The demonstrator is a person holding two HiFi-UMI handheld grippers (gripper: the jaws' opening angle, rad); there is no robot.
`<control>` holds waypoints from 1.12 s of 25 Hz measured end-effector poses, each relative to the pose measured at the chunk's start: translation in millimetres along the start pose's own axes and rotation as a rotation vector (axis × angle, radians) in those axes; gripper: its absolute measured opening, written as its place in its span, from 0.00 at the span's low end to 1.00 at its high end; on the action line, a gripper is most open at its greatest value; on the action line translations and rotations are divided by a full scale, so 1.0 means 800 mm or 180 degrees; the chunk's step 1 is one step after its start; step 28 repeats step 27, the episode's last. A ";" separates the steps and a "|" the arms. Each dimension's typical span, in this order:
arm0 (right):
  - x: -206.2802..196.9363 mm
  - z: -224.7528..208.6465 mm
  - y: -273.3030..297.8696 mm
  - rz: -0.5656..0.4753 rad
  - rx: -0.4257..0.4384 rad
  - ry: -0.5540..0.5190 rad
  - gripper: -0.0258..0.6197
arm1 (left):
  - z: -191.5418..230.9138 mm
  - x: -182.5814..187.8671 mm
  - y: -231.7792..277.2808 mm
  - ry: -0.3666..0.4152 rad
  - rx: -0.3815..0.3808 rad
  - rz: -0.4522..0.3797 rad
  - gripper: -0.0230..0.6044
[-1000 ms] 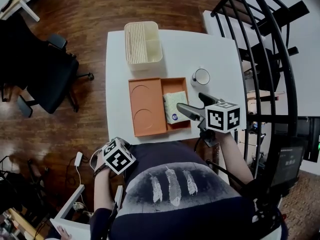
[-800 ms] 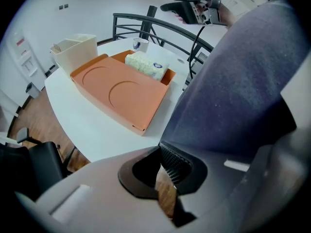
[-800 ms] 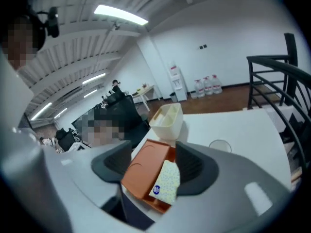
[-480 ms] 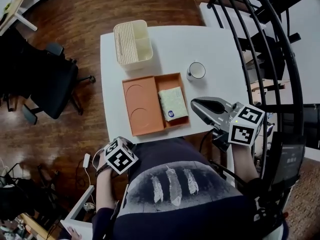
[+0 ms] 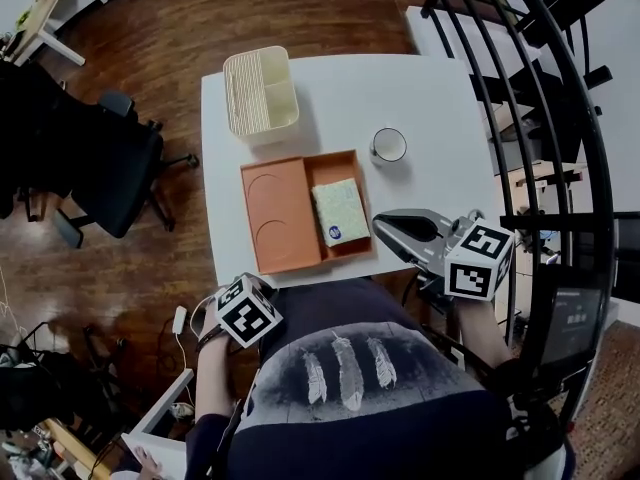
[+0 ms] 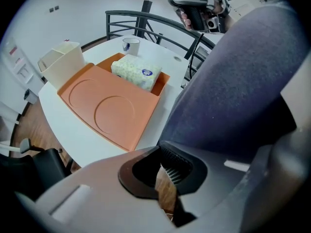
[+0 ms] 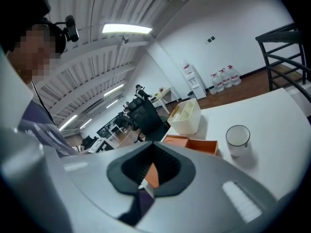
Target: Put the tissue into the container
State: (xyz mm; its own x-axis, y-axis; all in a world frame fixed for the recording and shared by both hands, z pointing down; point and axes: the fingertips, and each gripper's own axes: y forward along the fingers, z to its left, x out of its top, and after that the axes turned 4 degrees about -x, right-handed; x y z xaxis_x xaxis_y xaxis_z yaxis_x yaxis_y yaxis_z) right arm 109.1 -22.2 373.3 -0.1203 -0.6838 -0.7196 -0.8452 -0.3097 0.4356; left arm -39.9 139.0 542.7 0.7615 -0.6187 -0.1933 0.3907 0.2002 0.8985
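Note:
The tissue pack (image 5: 340,211) (image 6: 136,72), pale with a blue mark, lies in the right compartment of the orange tray (image 5: 275,218) (image 6: 112,108). A cream ribbed container (image 5: 260,93) (image 6: 60,62) (image 7: 187,116) stands behind the tray. My right gripper (image 5: 383,230) (image 7: 148,178) hovers over the table's front right, a little right of the tray, shut with nothing in it. My left gripper (image 5: 247,310) (image 6: 167,178) stays low beside the person's torso, off the table's front edge, shut and empty.
A white cup (image 5: 388,145) (image 7: 238,137) (image 6: 130,45) stands right of the tray's far corner. A black stair railing (image 5: 540,88) runs along the table's right side. An office chair (image 5: 110,168) sits on the wood floor to the left.
My right gripper drew back from the tissue pack toward the table's front right and its jaws went from open to shut. The tissue pack stays in the tray. The left gripper barely moved.

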 end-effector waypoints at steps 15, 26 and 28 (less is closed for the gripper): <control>-0.021 0.003 0.026 0.0197 0.0179 -0.0047 0.04 | -0.015 -0.007 0.009 -0.0201 0.0007 -0.0071 0.06; -0.037 0.005 0.033 0.0222 0.0227 0.0125 0.04 | -0.019 -0.007 0.007 -0.0211 -0.0010 -0.0068 0.06; -0.038 0.006 0.034 0.0227 0.0235 0.0128 0.04 | -0.018 -0.007 0.007 -0.0219 -0.0005 -0.0067 0.06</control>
